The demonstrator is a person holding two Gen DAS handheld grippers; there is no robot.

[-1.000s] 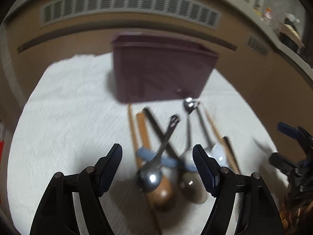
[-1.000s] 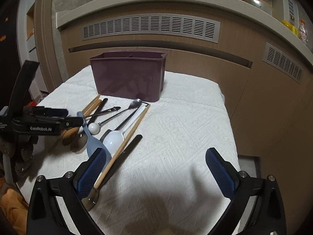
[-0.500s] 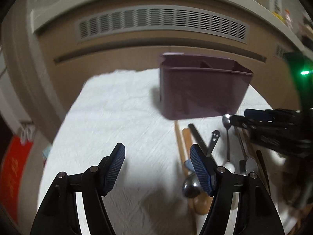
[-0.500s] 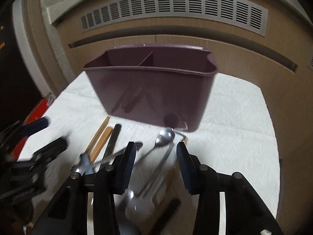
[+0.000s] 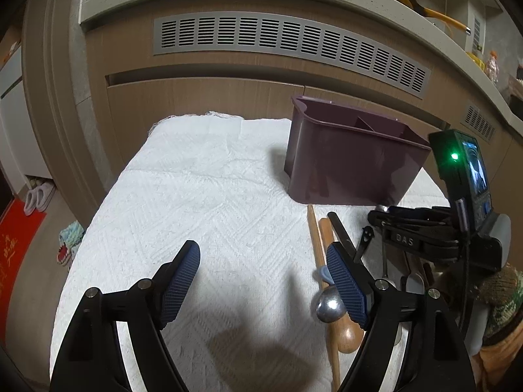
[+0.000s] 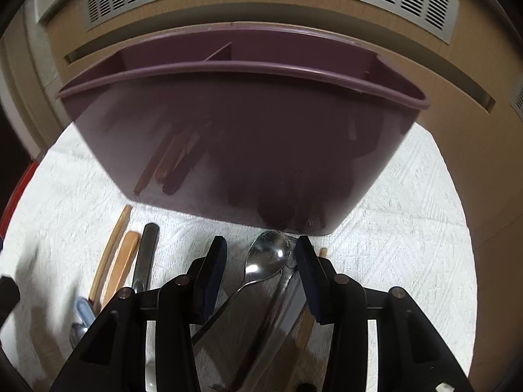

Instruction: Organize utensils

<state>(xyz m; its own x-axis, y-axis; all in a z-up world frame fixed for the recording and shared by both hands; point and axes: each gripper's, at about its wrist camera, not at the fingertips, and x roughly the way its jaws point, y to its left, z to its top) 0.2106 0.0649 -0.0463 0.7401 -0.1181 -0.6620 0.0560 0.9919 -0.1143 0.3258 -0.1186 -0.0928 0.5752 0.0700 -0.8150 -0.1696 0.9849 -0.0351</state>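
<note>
**Utensil count on the cloth**

One purple plastic divided caddy [image 6: 242, 150] at twelve o'clock. Below it: two shiny metal spoons [image 6: 268, 258], three light wooden sticks or handles [image 6: 112, 258], one black flat handle [image 6: 145, 254]. Others are hidden.

Right gripper [image 6: 260, 254], jaws just closing, straddles a metal spoon [image 6: 266, 256] without visibly pressing it. Just beyond stands a purple caddy [image 6: 242, 137] on white cloth [image 6: 408, 228]. Wooden handles [image 6: 112, 268] lie left.
</note>
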